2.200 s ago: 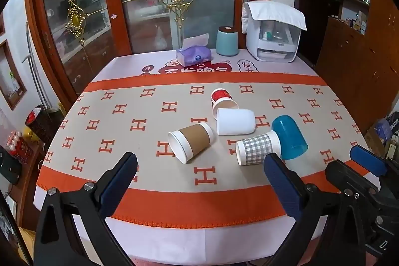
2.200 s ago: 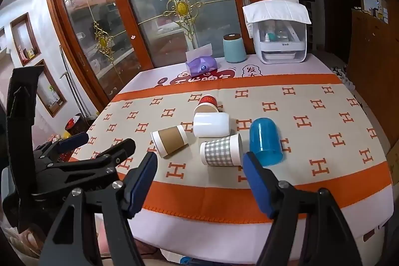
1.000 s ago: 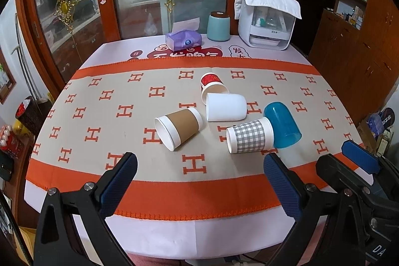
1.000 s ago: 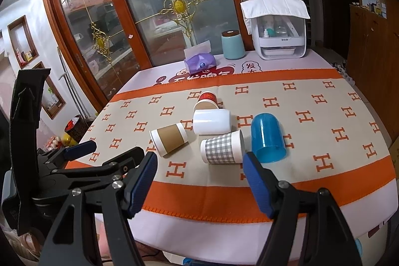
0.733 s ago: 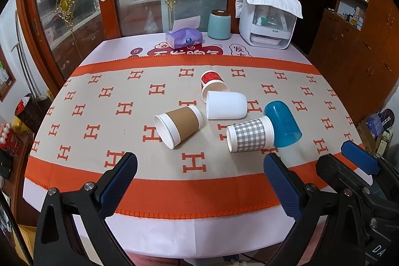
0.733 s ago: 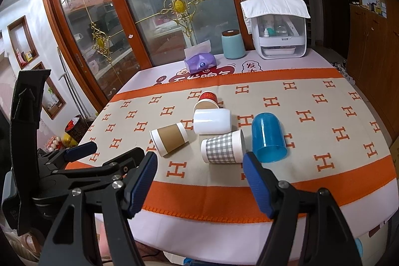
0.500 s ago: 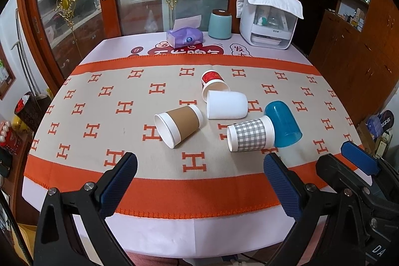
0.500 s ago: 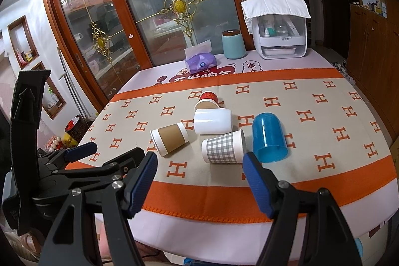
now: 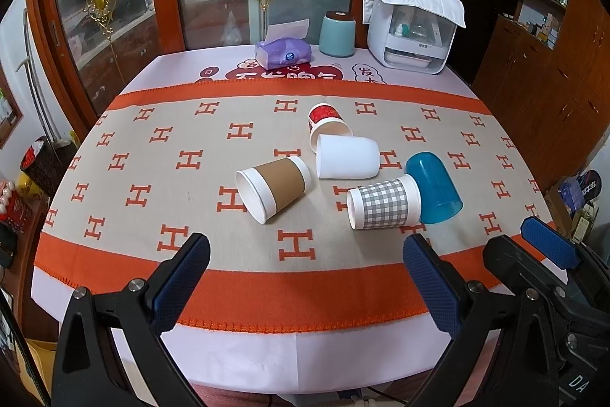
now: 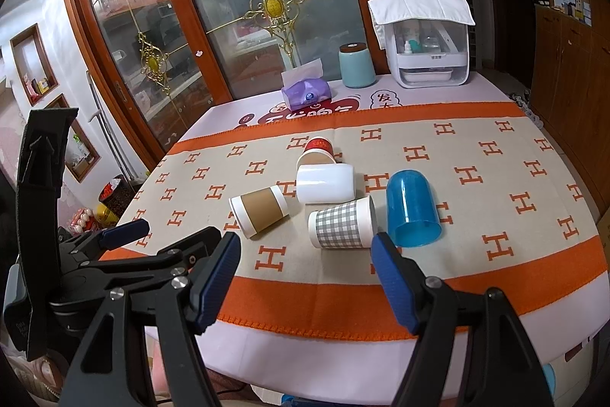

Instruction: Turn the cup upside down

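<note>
Several cups lie on their sides in a cluster mid-table: a brown-sleeved paper cup (image 9: pixel 272 186) (image 10: pixel 260 210), a white cup (image 9: pixel 347 161) (image 10: pixel 326 183), a grey checked cup (image 9: pixel 384 202) (image 10: pixel 341 223), a blue plastic cup (image 9: pixel 433 186) (image 10: pixel 411 208) and a red paper cup (image 9: pixel 327 122) (image 10: pixel 317 151). My left gripper (image 9: pixel 305 277) is open and empty above the near table edge. My right gripper (image 10: pixel 307 275) is open and empty, just short of the checked cup. Each gripper shows at the edge of the other's view.
The round table (image 9: pixel 236 342) has an orange and beige H-pattern cloth. At the back stand a purple tissue pack (image 9: pixel 282 53), a teal canister (image 9: pixel 337 34) and a white appliance (image 9: pixel 413 26). Glass doors are behind, wooden cabinets to the right.
Both grippers have pulled back and risen slightly from the table over the last two seconds, then nearly held still. The cups have not moved. Both jaws stay open.
</note>
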Available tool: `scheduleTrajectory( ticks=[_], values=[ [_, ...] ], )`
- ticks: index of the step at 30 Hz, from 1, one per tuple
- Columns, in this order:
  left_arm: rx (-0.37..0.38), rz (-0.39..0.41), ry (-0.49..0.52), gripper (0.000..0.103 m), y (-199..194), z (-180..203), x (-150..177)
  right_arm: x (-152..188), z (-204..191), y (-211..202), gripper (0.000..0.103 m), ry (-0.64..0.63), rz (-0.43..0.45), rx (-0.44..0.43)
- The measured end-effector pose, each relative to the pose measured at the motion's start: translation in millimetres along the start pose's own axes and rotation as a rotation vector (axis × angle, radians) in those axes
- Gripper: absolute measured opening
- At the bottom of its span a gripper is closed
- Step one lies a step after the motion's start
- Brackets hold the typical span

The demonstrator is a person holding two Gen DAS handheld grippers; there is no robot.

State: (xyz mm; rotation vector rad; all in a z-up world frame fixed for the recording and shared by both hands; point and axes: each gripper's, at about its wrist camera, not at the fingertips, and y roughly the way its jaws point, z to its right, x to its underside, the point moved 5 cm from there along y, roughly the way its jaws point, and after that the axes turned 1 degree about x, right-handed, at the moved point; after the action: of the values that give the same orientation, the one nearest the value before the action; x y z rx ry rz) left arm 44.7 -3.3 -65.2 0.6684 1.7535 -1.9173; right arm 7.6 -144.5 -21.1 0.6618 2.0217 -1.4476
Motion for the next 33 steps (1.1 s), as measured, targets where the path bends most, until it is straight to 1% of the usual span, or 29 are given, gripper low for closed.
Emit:
scheduleTrajectory(
  ticks=[25,33],
  values=[
    [0.001,-0.008,-0.006,0.100,3,-1,1,0,-1,2,0.071,0.001,-0.005,0.000],
    [0.004,-0.030,-0.018,0.100,11,-4,2,7,-1,14,0.071,0.012,-0.033,0.002]
  ],
)
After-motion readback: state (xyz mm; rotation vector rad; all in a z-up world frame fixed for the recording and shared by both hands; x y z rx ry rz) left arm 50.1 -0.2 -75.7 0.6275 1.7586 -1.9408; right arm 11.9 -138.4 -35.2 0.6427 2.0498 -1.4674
